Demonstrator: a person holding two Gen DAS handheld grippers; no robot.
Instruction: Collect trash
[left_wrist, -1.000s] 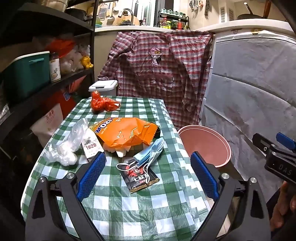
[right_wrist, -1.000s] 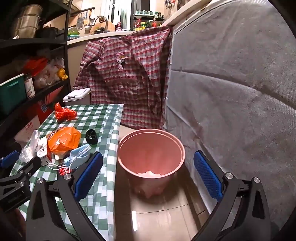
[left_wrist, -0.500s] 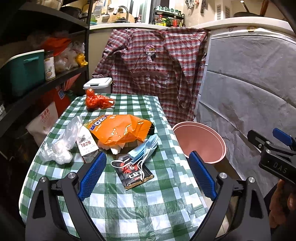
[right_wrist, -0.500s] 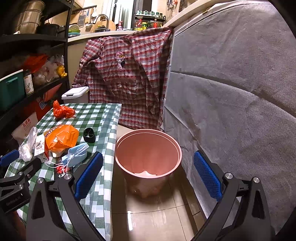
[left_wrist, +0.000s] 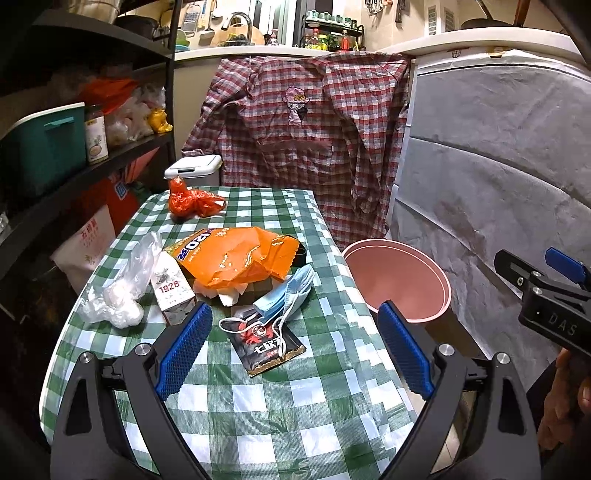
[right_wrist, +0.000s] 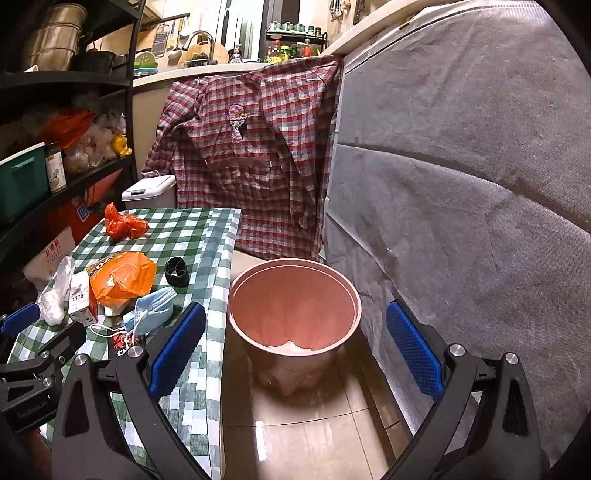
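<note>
Trash lies on the green-checked table (left_wrist: 258, 406): a black sachet (left_wrist: 267, 345), a blue face mask (left_wrist: 290, 297), an orange snack bag (left_wrist: 236, 260), a small "1928" carton (left_wrist: 171, 290), a clear plastic bag (left_wrist: 122, 288) and a red crumpled bag (left_wrist: 194, 201). A pink bin (left_wrist: 400, 282) stands on the floor right of the table. My left gripper (left_wrist: 293, 347) is open and empty, above the table just before the sachet. My right gripper (right_wrist: 295, 349) is open and empty, over the bin (right_wrist: 295, 302).
A black tape roll (right_wrist: 177, 271) sits near the table's right edge. Dark shelves (left_wrist: 74, 162) with boxes and jars stand left. A plaid shirt (left_wrist: 303, 122) hangs behind the table, a white lidded bin (left_wrist: 194, 170) below it. A grey covered wall (right_wrist: 461, 184) stands right.
Both grippers have drawn back and risen slightly, so the table and bin look a little farther off. Both stay open. No trash has moved.
</note>
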